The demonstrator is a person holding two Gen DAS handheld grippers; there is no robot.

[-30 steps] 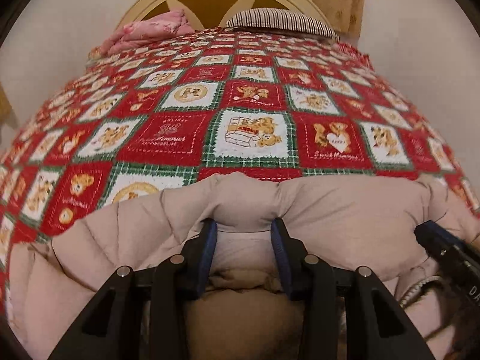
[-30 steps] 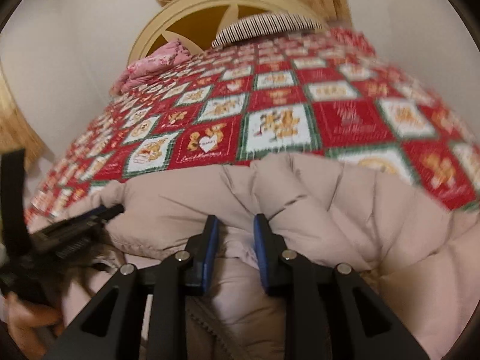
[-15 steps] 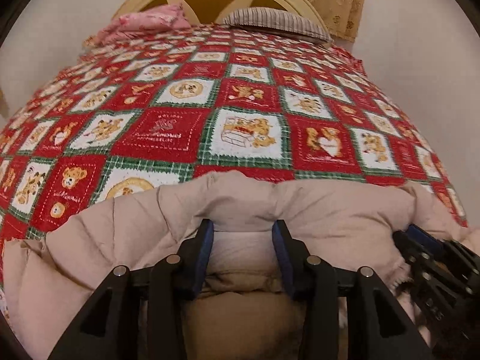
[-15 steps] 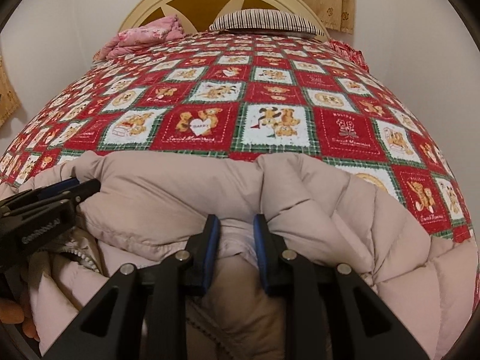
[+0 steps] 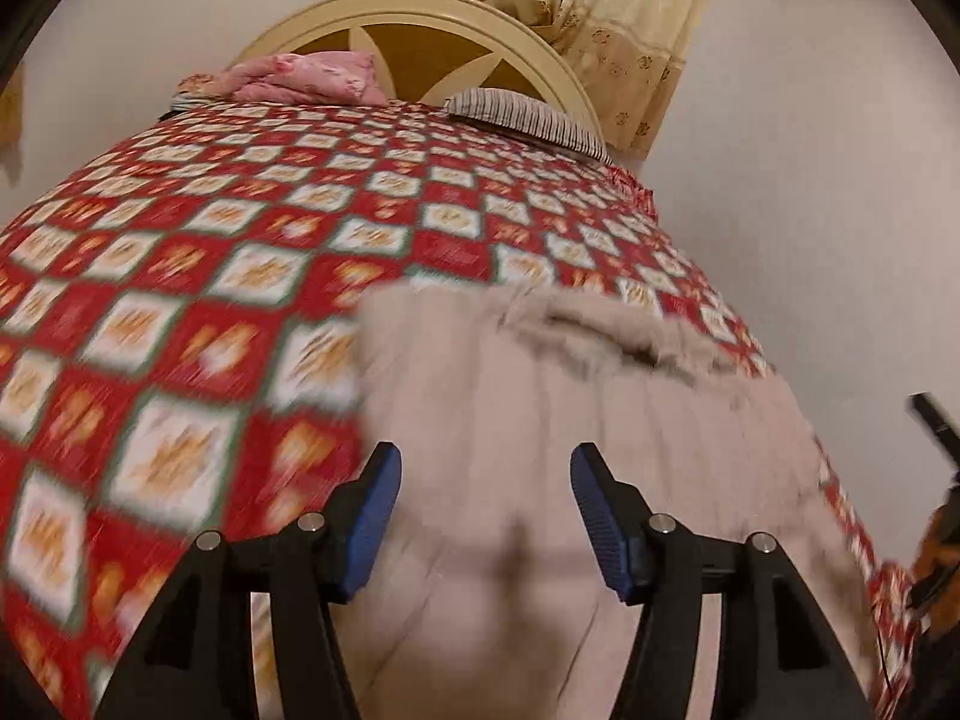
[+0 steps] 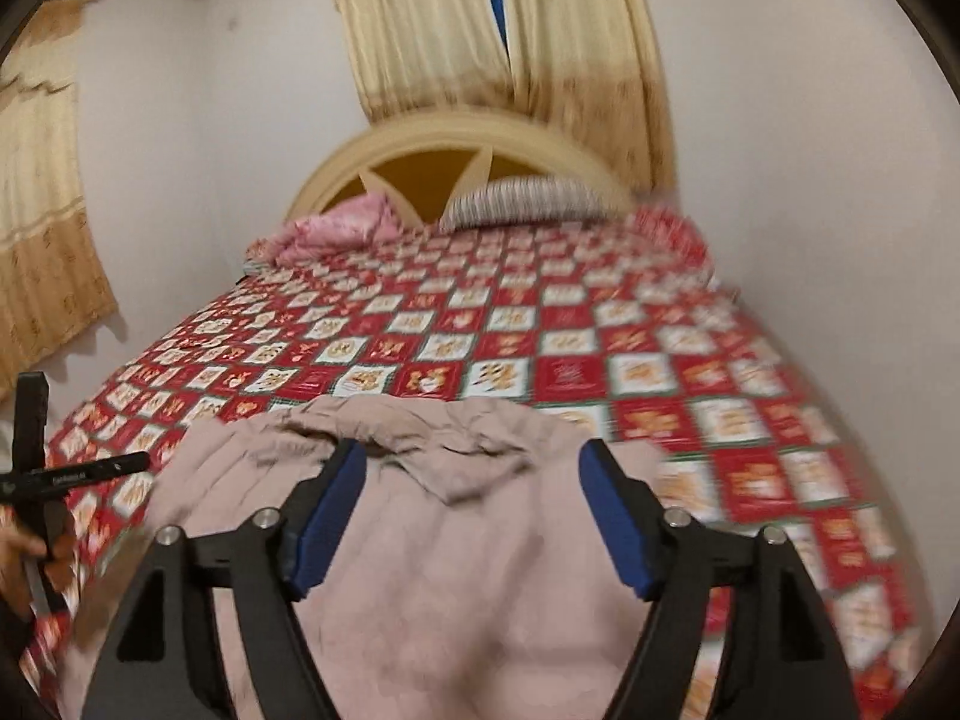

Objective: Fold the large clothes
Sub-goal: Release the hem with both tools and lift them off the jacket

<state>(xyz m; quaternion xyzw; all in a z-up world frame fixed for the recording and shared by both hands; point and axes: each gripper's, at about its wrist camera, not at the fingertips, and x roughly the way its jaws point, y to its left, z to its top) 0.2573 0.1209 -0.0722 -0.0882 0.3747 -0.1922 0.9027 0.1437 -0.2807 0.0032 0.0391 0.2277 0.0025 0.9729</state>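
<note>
A pale pink puffer coat lies on the near end of the bed, its furry hood edge at the far side; it also shows in the right wrist view. My left gripper is open and empty, raised above the coat. My right gripper is open and empty, also raised above the coat. The left gripper's body shows at the left edge of the right wrist view. Both views are blurred by motion.
The bed carries a red, white and green teddy-bear quilt. A pink folded blanket and a striped pillow lie by the cream headboard. Beige curtains hang behind. White walls stand on both sides.
Both grippers have opened and let go of the coat's edge, then lifted up and back. The coat now lies folded flat on the quilt.
</note>
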